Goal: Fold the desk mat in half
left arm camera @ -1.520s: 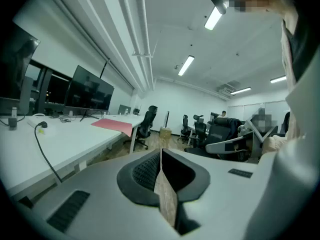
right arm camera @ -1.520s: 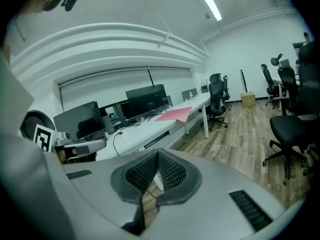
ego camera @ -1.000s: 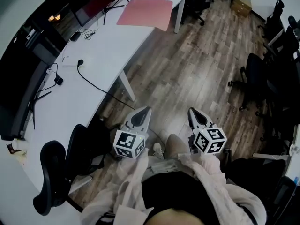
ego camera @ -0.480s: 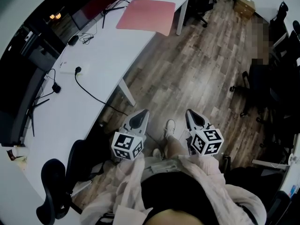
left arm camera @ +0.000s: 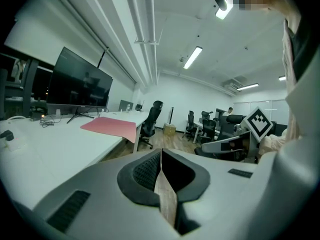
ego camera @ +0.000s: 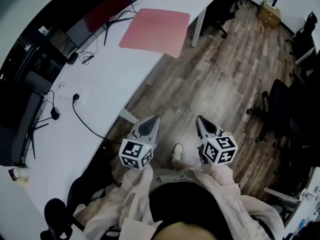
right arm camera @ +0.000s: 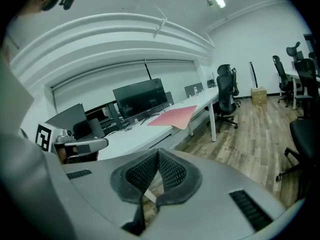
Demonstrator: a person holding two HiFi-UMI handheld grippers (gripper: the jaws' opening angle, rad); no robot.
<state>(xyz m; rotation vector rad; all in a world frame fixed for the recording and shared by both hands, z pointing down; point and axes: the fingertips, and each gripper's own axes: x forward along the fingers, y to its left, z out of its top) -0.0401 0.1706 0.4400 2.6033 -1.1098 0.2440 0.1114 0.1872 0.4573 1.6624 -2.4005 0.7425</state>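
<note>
Mat (ego camera: 156,31) lies far off, overhanging the counter (ego camera: 100,79) edge. My left fingers (left arm camera: 144,171) and right fingers (right arm camera: 172,174) are shut, empty; arriving so, I'd likely shove it off.

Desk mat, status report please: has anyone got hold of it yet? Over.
Left gripper and right gripper both shut, empty. Pink desk mat flat, unfolded on white desk, far ahead. Only wood floor between.

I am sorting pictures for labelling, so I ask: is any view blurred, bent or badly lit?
Head view: fairly sharp, but the lens bends the white desk into a curve; the pink mat is clear. Left gripper view: dark round border, a ceiling lamp glares. Right gripper view: same border, curved ceiling lines, slight shine on the wooden floor.
</note>
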